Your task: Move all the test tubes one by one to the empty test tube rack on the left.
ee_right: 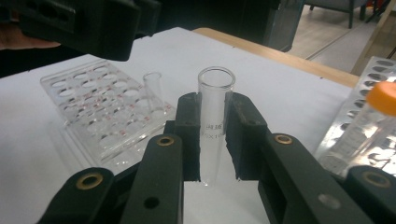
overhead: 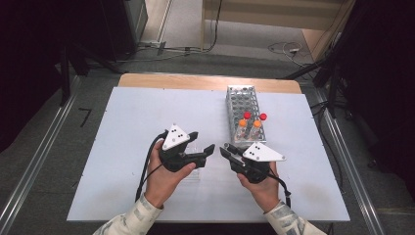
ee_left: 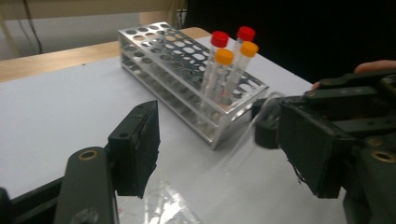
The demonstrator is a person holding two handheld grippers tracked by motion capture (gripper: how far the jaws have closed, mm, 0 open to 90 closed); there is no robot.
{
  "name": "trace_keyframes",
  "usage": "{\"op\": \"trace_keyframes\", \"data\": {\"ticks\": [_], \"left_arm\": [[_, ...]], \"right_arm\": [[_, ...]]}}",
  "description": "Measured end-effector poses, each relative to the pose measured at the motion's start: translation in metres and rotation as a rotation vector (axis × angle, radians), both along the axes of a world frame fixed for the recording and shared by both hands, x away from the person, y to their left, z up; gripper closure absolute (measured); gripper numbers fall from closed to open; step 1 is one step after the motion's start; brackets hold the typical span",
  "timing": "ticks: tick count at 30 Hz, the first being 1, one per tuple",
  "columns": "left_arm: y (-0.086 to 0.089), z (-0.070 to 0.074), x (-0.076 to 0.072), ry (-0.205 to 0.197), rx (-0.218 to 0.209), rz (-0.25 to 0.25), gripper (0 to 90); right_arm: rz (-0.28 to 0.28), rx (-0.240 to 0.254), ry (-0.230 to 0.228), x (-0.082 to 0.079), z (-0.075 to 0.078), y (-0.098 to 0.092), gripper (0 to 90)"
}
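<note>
Right now your right gripper [ee_right: 212, 140] is squeezing a clear glass tube [ee_right: 215, 116]. Its two black jaws are clamped on the tube's sides. The tube stands straight up, and its open mouth is at 12 o'clock, above the jaws. It has no cap on it.

Look at your left gripper [overhead: 204, 142] in the high view. It sits at 9 o'clock from your right gripper, and the two tips nearly meet. Its jaws are apart, with nothing held between them.

Under your left gripper lies a clear plastic rack [ee_right: 100, 116] with many round holes. It is flat on the white table [overhead: 137, 117]. One more empty clear tube [ee_right: 152, 91] stands in that rack, at 10 o'clock from the tube you hold.

A shiny metal rack [overhead: 241, 105] stands at 12 o'clock from your right gripper, just beside it. Four capped tubes stand in its near end. Two have red caps [overhead: 247, 115] and two have orange caps [overhead: 242, 123]. The red ones are farther from you than the orange ones.
</note>
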State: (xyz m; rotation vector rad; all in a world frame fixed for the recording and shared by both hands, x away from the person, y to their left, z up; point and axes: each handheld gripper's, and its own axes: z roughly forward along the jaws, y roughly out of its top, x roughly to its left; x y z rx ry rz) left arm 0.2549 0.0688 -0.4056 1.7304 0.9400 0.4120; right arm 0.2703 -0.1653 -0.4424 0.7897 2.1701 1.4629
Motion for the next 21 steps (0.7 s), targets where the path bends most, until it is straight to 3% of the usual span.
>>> {"op": "trace_keyframes", "data": {"ticks": [7, 13, 21], "left_arm": [[-0.015, 0.0, -0.003, 0.004, -0.005, -0.066, 47.7], [-0.028, -0.002, 0.0, -0.016, 0.039, -0.069, 53.3], [-0.031, -0.005, 0.003, 0.008, 0.065, -0.066, 64.3]], "right_arm": [[0.025, -0.016, 0.007, -0.003, -0.004, 0.008, 72.9], [0.033, -0.027, 0.004, -0.006, -0.005, 0.012, 72.9], [0.034, -0.038, -0.011, -0.007, -0.007, 0.015, 72.9]]}}
